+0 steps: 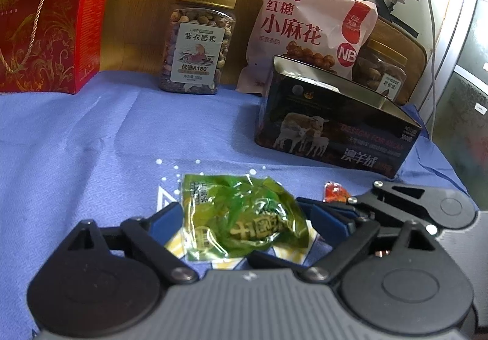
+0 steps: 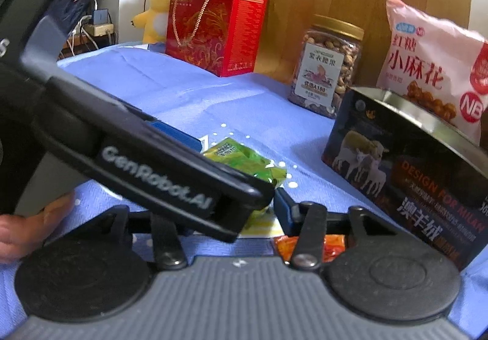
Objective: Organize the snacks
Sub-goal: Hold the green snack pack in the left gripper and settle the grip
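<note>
Right, here is how things stand, from nearest to farthest:

1. Your left tongs (image 1: 244, 211) stand wide, one blue pad on either side of the green snack packet (image 1: 241, 218). The packet lies flat on the blue cloth of the bench (image 1: 76, 141), and neither pad visibly presses on it.
2. Your right tongs (image 2: 253, 218) sit just beside the left pair, which crosses in front and hides one finger. You cannot tell from here whether they grip anything. A small orange sweet (image 2: 332, 244) lies on the cloth under the right finger's linkage.
3. The step in hand looks like the pick-up of the loose snacks: the green packet is framed but not yet taken.
4. Next, close the left tongs squarely on the packet's bulging middle. The film is slick and crinkled, so a pinch on the thin edge will likely slip.
5. Beyond it, to the right, stands the open black tin (image 1: 335, 132) with sheep on its side. It is probably where the small snacks go, so lift clear of its rim before you let go.
6. Farthest back, against the wooden panel, stand the red gift box (image 1: 52, 25), the cashew jar (image 1: 196, 44), the pink bag (image 1: 305, 25) and a second jar (image 1: 381, 71), half hidden behind the tin. They look tidy enough to leave alone.
</note>
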{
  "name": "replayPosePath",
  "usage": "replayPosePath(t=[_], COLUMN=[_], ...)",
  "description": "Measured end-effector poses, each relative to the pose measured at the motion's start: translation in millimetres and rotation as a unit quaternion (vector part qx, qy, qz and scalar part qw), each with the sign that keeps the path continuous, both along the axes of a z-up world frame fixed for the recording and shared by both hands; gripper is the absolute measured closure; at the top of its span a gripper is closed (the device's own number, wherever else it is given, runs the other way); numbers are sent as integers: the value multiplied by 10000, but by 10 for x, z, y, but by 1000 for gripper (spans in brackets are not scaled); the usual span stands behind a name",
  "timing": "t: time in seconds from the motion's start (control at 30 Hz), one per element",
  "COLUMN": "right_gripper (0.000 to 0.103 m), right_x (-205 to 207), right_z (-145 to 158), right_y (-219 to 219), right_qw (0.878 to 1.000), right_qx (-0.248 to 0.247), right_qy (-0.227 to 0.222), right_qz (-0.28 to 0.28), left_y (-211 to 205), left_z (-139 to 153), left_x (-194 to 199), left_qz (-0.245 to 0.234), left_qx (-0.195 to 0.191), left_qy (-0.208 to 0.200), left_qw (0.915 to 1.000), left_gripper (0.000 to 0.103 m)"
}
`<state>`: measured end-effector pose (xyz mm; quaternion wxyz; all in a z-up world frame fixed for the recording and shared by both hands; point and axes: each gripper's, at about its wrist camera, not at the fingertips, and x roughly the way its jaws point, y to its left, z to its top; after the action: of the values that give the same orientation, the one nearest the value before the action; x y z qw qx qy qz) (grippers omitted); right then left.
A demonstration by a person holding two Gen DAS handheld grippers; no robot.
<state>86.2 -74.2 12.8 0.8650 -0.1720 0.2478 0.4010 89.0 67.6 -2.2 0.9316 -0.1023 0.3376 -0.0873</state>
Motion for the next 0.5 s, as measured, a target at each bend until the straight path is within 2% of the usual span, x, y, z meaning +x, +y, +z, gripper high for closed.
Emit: replayPosePath(t=[0.27, 0.5], right_gripper=[58, 71], right_x=[-33, -155], right_z=[5, 6], right_y=[-43, -63], right_qw=[9995, 9988], right_qx=[171, 307], right_qy=[227, 387], right_qz=[-102, 0], left_y=[32, 45], left_z=[-2, -1], left_x=[-2, -4], left_qz=[43, 79], left_qx=[-55, -78], left_qy=[-8, -11], left_qw=[10000, 9999], left_gripper=[8, 8])
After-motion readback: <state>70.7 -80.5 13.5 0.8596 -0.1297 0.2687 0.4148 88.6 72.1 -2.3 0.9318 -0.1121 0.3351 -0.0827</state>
